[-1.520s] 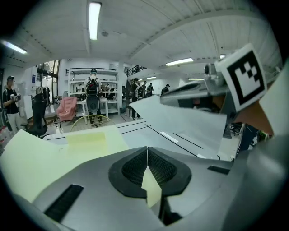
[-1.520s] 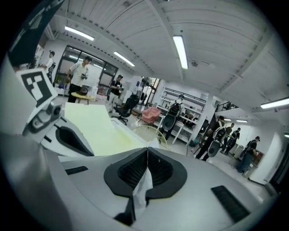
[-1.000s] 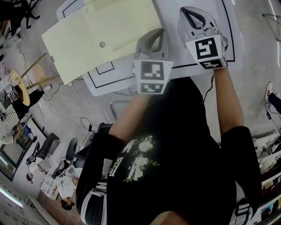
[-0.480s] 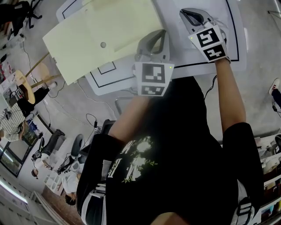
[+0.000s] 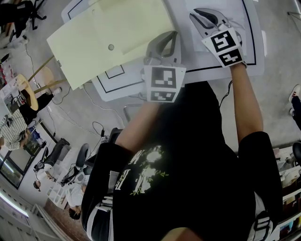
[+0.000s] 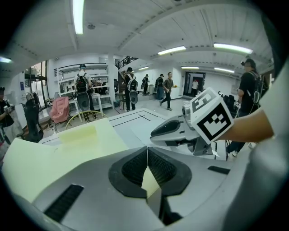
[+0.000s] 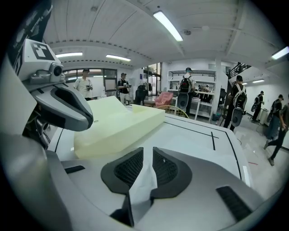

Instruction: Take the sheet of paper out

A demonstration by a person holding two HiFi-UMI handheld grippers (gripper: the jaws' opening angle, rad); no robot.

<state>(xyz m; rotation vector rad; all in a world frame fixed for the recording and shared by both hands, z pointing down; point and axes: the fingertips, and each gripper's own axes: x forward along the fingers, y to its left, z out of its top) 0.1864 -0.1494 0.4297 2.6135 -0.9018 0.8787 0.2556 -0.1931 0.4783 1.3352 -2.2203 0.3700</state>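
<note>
A large pale yellow envelope (image 5: 108, 33) with a round button lies across the white table (image 5: 249, 52) at the upper left. My left gripper (image 5: 170, 34) is shut on the envelope's near right edge; the left gripper view shows yellow paper (image 6: 149, 182) pinched between the closed jaws (image 6: 147, 151). To its right, my right gripper (image 5: 194, 13) is shut on a white sheet of paper (image 7: 143, 180), which runs up between its pads. The right gripper (image 6: 180, 131) sits beside the envelope (image 7: 117, 124), a short gap from the left gripper (image 7: 63, 106).
A black rectangle outline (image 5: 247, 42) is marked on the table. Past the table's left edge are a wooden stool (image 5: 23, 89) and cables on the grey floor (image 5: 89, 127). Several people (image 6: 131, 88) stand far off in the room.
My right gripper has moved a little farther up the table and turned, with the white sheet in it. The left gripper and envelope have stayed nearly still.
</note>
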